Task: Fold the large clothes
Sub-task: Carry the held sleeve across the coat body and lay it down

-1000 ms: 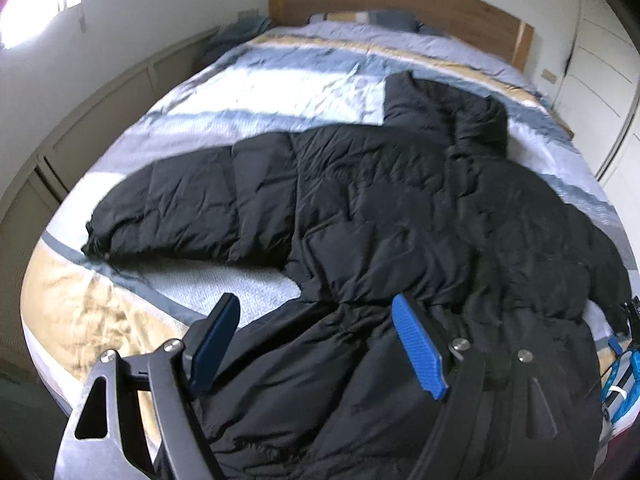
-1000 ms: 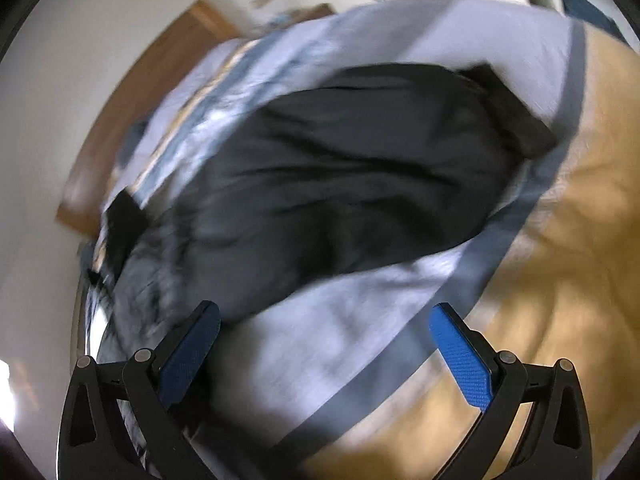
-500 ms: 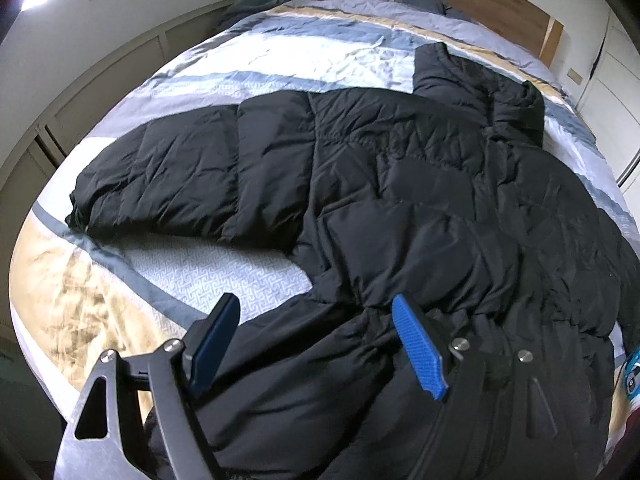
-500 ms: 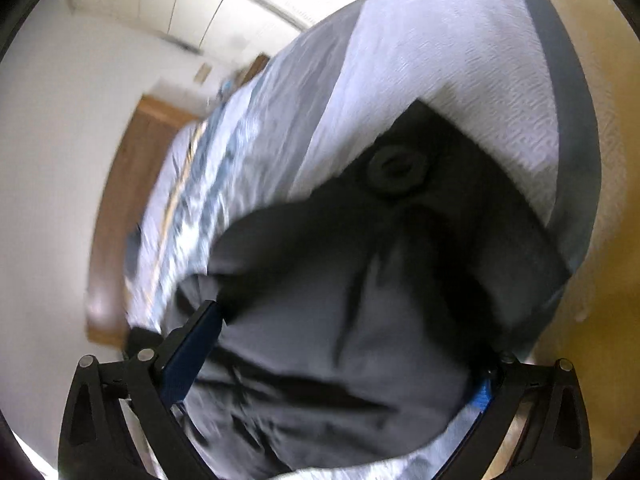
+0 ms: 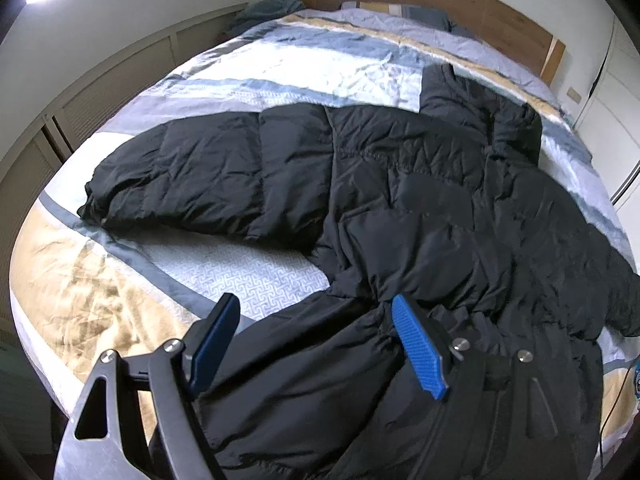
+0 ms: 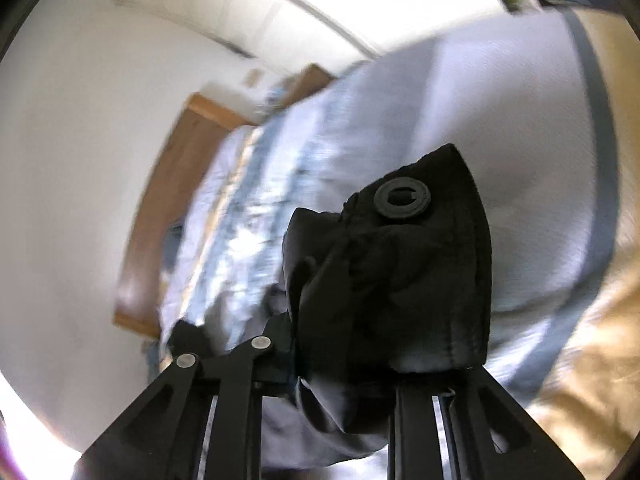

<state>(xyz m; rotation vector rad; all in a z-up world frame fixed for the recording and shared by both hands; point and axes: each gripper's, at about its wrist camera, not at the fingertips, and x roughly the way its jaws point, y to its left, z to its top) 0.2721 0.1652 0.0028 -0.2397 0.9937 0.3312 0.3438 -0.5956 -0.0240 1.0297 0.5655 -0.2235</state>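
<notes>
Right tongs [image 6: 344, 360] just closed on jacket [image 5: 420, 208] cuff; left tongs [image 5: 316, 344] wide, empty. Slick fabric may slip when lifted.

Jacket [image 5: 400, 200] spread on bed [image 5: 300, 64]

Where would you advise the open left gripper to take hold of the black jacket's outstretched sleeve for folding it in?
Grip the sleeve at its cuff end, at the far left of the left wrist view. Come from the bed's left edge, fingers closing over the top and under the bottom layer. The sleeve lies flat and straight, so its free end lifts easily. The left gripper hovers open over the jacket hem.
</notes>
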